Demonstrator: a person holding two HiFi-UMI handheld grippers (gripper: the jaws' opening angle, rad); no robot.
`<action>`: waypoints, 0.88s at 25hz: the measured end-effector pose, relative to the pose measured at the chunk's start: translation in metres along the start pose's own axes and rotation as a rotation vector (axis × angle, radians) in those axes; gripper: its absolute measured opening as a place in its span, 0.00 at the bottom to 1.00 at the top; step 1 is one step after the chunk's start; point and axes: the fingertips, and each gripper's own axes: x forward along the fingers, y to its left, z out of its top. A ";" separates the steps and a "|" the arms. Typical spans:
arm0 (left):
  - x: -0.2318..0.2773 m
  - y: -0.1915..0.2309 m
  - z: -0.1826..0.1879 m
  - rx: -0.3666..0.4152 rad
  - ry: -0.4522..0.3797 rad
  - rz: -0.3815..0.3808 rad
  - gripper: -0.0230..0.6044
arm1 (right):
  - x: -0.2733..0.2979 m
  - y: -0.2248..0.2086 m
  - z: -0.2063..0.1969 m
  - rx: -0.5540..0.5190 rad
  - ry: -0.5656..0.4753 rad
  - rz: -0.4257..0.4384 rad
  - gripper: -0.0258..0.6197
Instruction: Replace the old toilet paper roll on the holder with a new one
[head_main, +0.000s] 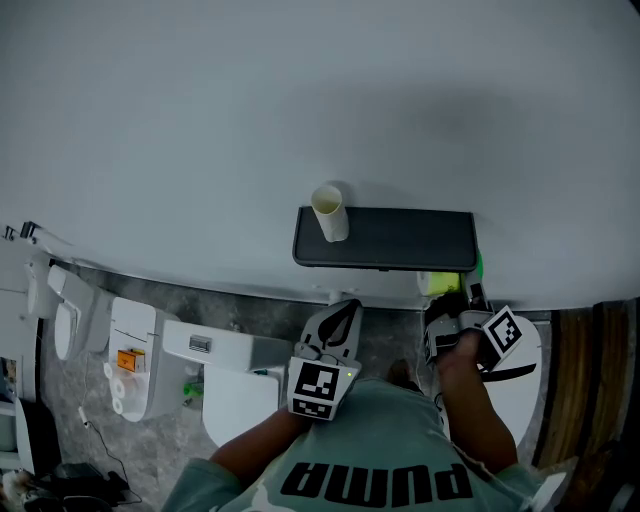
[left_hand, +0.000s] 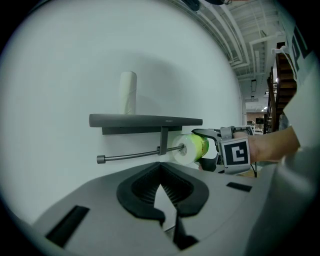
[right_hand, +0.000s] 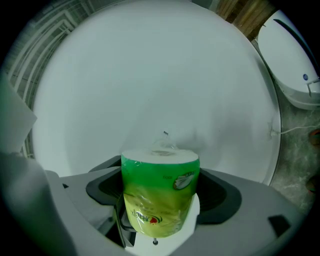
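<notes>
- the new wrapped roll is gripped in the right gripper jaws, beside the right end of the holder bar.
- the left gripper jaws are closed on nothing.
- the old tube is stood upright on the shelf.

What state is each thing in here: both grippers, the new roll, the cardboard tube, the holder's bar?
The left gripper: shut, empty.
The right gripper: shut on the green-wrapped toilet paper roll.
That roll: still in plastic, at the right end of the thin metal bar.
The bar: otherwise bare.
The bare cardboard tube: upright on the dark grey shelf.
</notes>
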 end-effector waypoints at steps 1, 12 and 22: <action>0.000 0.001 0.000 -0.004 -0.003 0.003 0.04 | 0.001 0.001 -0.003 -0.003 0.004 0.003 0.72; -0.009 0.017 -0.001 -0.038 -0.024 0.025 0.04 | 0.006 0.007 -0.031 -0.036 0.001 -0.002 0.72; -0.018 0.029 -0.007 -0.059 -0.029 0.033 0.04 | 0.009 0.009 -0.050 -0.038 -0.033 -0.002 0.72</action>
